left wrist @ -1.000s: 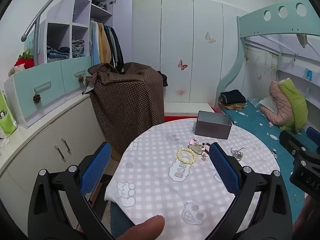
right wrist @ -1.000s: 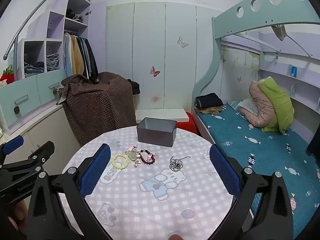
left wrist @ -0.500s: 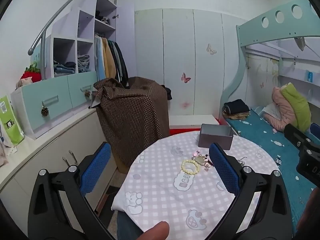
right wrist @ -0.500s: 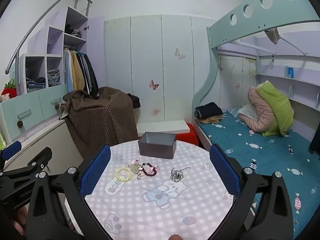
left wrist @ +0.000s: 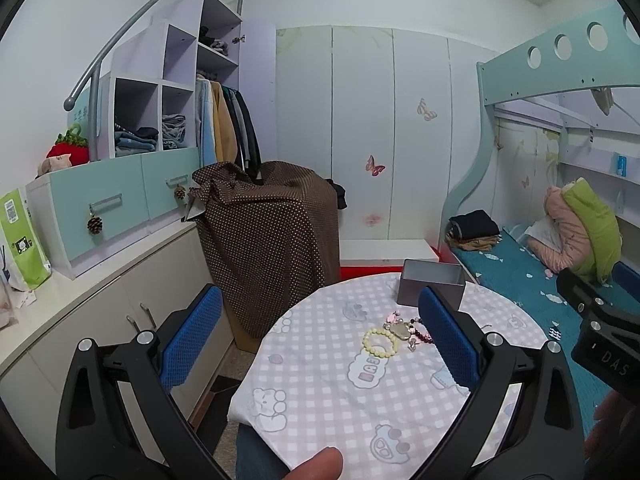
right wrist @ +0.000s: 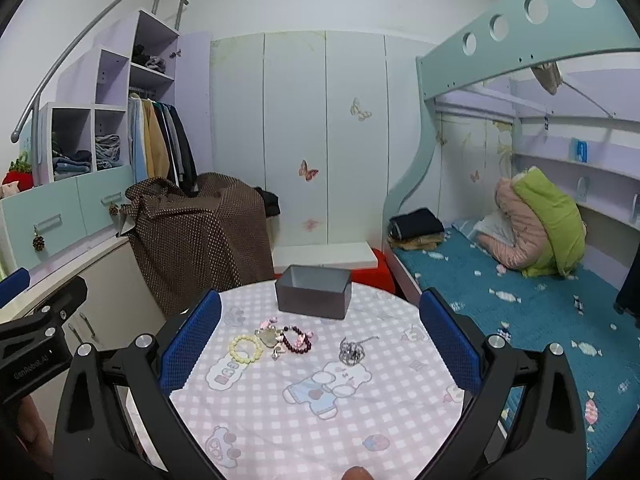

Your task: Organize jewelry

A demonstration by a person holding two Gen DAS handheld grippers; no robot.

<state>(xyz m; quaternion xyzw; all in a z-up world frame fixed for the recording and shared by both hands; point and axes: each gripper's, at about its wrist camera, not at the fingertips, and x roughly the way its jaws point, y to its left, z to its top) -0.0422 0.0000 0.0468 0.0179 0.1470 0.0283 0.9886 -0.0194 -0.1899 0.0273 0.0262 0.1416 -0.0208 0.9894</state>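
Judging by the tabletop (right wrist: 280,420), nothing is sorted yet: the yellow bead bracelet (right wrist: 245,349), dark bead bracelet (right wrist: 298,340) and silver chain (right wrist: 352,350) lie loose at 6 o'clock of the grey box (right wrist: 313,293), while left gripper (left wrist: 320,340) and right gripper (right wrist: 320,340) hover spread and empty-handed.

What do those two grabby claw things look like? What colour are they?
Both match. The left gripper and right gripper each have two black angular plastic arms with silver round bolts, ending in bright blue bumpy pads. Seen from the side, the left body carries small white lettering, "GenRobot.AI"; the right shows letters like "DAS". No cables or sleeves are visible.
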